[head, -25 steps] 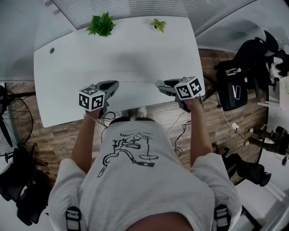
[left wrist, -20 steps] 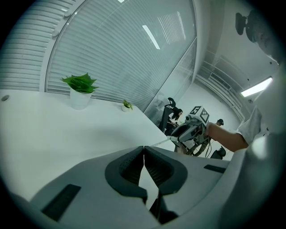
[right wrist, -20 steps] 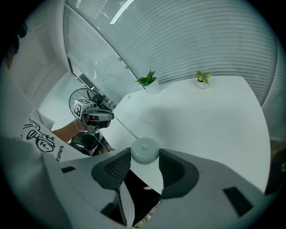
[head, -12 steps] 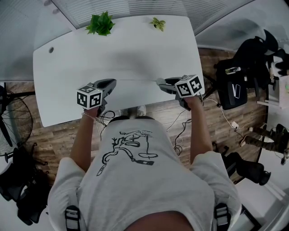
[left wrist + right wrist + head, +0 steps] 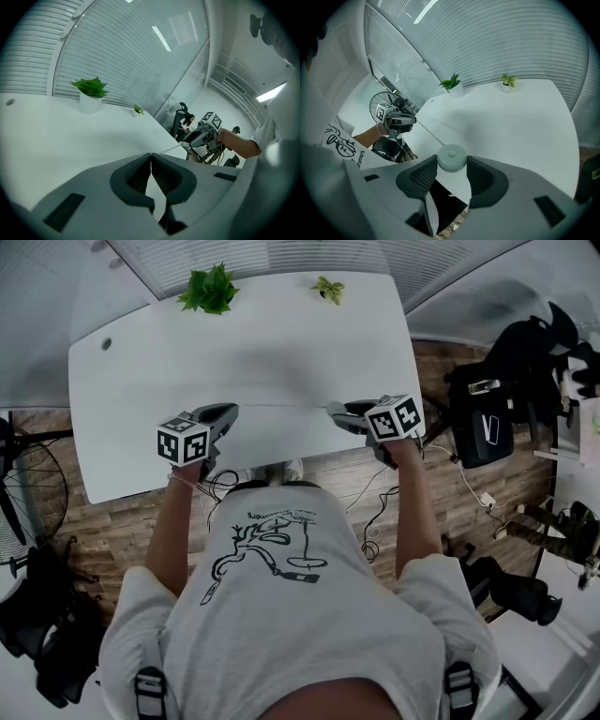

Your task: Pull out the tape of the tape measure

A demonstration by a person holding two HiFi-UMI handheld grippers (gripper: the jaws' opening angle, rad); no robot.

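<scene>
A small round pale tape measure (image 5: 451,158) sits between the jaws of my right gripper (image 5: 451,165), which is shut on it. Its thin tape (image 5: 281,408) runs straight left above the front edge of the white table (image 5: 169,352). My left gripper (image 5: 151,157) is shut on the tape's end, and from there the tape (image 5: 171,148) leads off toward the other gripper. In the head view the left gripper (image 5: 231,412) and right gripper (image 5: 332,412) face each other, level, a wide span apart.
Two potted plants stand at the table's far edge, a bigger one (image 5: 210,290) and a small one (image 5: 329,289). A floor fan (image 5: 23,488) is at the left. A dark chair with a bag (image 5: 487,423) and cables (image 5: 375,512) are on the wooden floor at the right.
My left gripper has drifted a little to the left, so the stretch of tape between the grippers is slightly longer. The right gripper has hardly moved.
</scene>
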